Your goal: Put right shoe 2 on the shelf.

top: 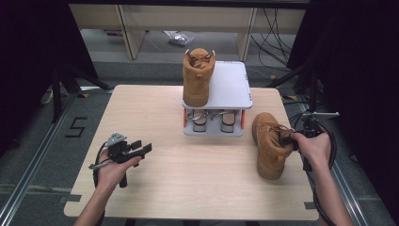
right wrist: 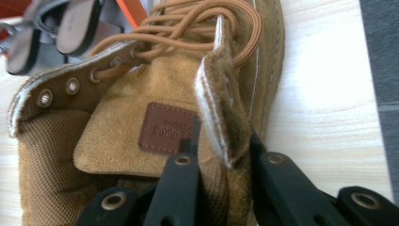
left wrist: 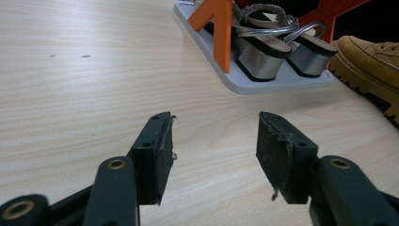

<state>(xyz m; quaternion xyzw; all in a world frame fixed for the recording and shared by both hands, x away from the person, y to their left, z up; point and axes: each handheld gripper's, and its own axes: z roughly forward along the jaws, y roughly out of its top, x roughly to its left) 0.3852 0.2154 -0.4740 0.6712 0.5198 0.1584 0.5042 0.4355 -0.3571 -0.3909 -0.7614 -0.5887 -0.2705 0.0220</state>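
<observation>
- The right gripper sits at the right side of the worktop, its jaws clamped on the collar of a tan suede boot.
- In the right gripper view one jaw lies inside the boot against the tongue and its brown leather label, the other outside the collar flap; the flap is pinched between them.
- The boot stands on the worktop near its right edge, toe toward the near side, just right of the small grey shoe rack.
- A second tan boot stands upright on the left part of the rack's top shelf.
- On the rack's lower shelf sits a pair of silver block-heeled sandals, between orange uprights.
- The left gripper is held above the near left part of the worktop, well apart from the rack and both boots.
- In the left gripper view its jaws stand apart with bare wood between them, pointed toward the rack's lower shelf.
</observation>
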